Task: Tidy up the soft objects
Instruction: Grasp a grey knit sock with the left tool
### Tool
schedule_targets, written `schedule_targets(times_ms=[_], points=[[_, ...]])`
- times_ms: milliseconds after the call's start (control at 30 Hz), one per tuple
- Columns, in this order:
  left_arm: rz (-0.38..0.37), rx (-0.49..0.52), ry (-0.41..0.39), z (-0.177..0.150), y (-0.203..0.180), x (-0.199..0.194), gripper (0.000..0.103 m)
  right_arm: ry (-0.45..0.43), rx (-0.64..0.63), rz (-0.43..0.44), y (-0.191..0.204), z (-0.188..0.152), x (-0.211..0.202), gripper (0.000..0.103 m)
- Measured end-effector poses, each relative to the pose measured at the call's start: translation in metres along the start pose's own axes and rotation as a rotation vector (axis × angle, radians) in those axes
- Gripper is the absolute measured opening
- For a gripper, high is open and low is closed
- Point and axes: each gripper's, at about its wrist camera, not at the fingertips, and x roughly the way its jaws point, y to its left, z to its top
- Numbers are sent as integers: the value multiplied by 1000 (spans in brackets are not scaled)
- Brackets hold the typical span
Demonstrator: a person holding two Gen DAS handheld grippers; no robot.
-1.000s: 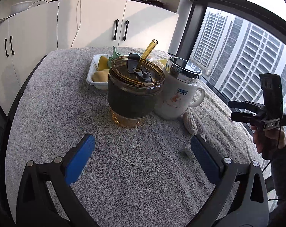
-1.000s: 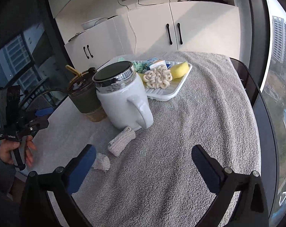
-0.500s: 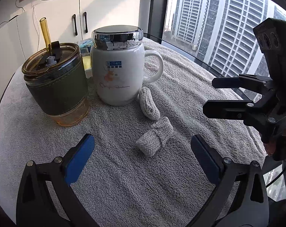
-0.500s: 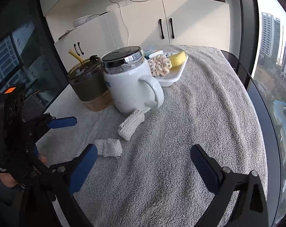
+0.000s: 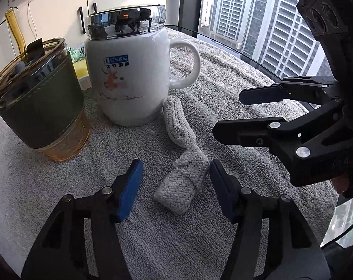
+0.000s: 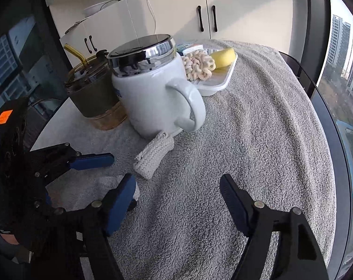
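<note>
**Near roll sat between my left jaws, lying askew**

My left gripper straddled the nearer knitted roll on the grey towel. Its jaws were closing but not yet pressing; the right pad looked just at the roll's upper end. The roll's long axis ran diagonally, not square to the pads. My right gripper was also closing, on nothing, with the second roll ahead, touching the white mug.
</note>
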Motion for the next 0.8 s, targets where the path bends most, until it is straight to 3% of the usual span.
schedule_targets(times_ms=[100, 167, 300, 700, 800], points=[[0, 10, 1, -2, -2, 0, 50, 10, 3, 0, 0, 1, 4, 75], [-8, 5, -4, -2, -3, -1, 39, 12, 5, 4, 1, 1, 6, 74], [-24, -21, -12, -4, 1, -5, 28, 19, 0, 9, 5, 2, 10, 70], [14, -95, -27, -27, 25, -35, 27, 51, -40, 16, 37, 10, 33, 65], [19, -108, -33, -32, 34, -40, 27, 67, -57, -10, 42, 13, 46, 56]])
